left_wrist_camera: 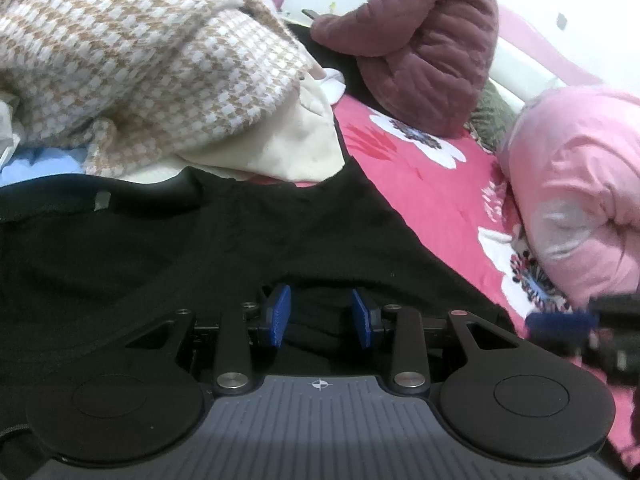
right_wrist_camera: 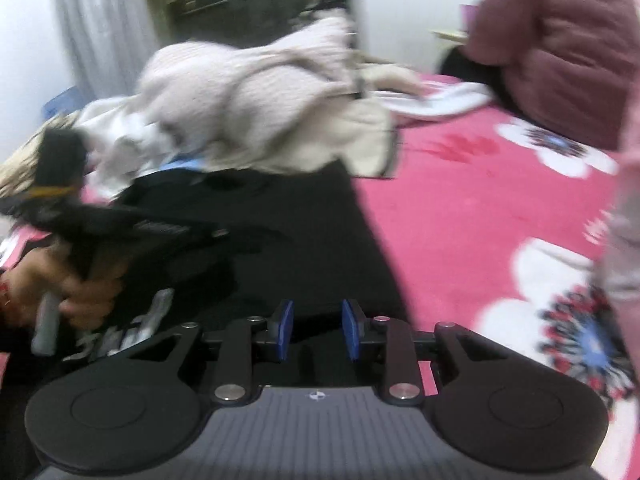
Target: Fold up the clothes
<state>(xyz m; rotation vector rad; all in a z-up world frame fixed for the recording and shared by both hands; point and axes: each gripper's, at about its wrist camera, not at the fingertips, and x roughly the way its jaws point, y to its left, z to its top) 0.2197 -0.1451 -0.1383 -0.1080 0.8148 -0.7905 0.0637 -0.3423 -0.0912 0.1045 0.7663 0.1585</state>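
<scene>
A black garment lies spread on the pink floral bed cover. My left gripper is open, its blue pads just above a fold of the black cloth, holding nothing. My right gripper is open too, over the near edge of the same black garment; this view is blurred. The left gripper, held in a hand, shows at the left of the right wrist view. The right gripper's blue pad shows at the right edge of the left wrist view.
A pile of clothes with a beige-and-white houndstooth knit and cream cloth lies behind the black garment. A maroon quilted jacket and a pink padded jacket sit on the bed to the right.
</scene>
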